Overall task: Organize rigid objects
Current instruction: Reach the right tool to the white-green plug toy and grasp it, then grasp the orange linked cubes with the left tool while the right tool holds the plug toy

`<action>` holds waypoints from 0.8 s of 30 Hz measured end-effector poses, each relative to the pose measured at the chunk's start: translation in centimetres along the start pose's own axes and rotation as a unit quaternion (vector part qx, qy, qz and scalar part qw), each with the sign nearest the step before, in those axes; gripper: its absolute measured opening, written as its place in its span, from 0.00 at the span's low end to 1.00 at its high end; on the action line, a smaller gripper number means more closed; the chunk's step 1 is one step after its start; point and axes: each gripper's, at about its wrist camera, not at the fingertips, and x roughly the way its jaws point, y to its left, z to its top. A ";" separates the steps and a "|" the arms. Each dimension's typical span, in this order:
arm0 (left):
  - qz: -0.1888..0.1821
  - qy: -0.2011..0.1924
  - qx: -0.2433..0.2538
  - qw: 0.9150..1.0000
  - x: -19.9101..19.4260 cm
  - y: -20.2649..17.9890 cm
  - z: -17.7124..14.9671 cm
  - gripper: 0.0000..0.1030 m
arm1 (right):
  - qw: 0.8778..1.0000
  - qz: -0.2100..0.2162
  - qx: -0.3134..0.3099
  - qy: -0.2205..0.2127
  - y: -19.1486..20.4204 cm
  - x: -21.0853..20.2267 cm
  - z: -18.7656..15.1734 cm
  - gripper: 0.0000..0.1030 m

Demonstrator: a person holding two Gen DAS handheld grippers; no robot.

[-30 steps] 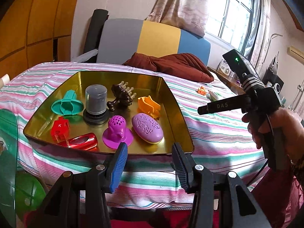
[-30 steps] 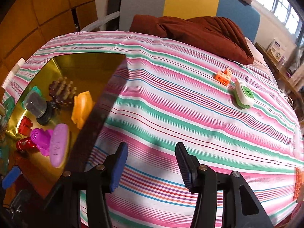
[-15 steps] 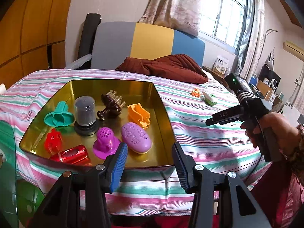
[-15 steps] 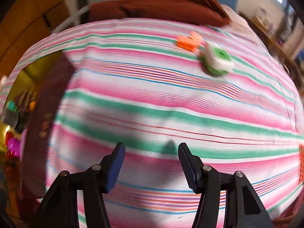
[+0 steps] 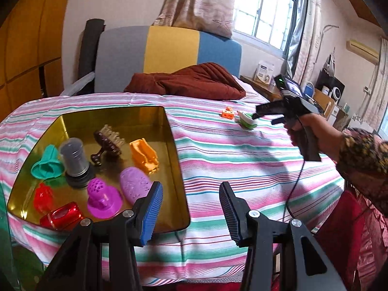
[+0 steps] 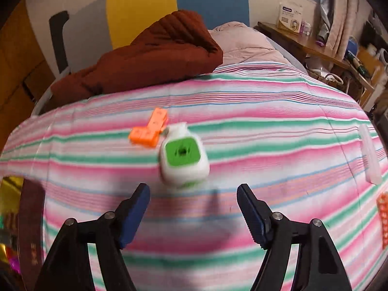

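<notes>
A gold tray (image 5: pixel 174 150) of small toys sits left on the striped cloth (image 5: pixel 242 165). The left gripper (image 5: pixel 190 208) hovers near, jaws spread, empty. Farther right, only the right gripper (image 6: pixel 194 208), jaws wide, shows the green-and-white gadget (image 6: pixel 183 158) touching an orange block (image 6: pixel 150 132).

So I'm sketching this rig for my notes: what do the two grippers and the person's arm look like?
Both grippers, left gripper and right gripper, are black plastic with silver screws and ribbed blue-edged fingers. From the left wrist view, the right one has a pistol-style handle, a green light on top and a thin black cable. The hand is bare; the sleeve is dark with a yellow pattern.
</notes>
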 end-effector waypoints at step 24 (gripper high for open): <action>-0.052 0.030 0.048 0.997 9.7 -7.6 8.4 0.47 | 0.996 0.000 0.055 0.070 -3.5 4.6 1.6 0.52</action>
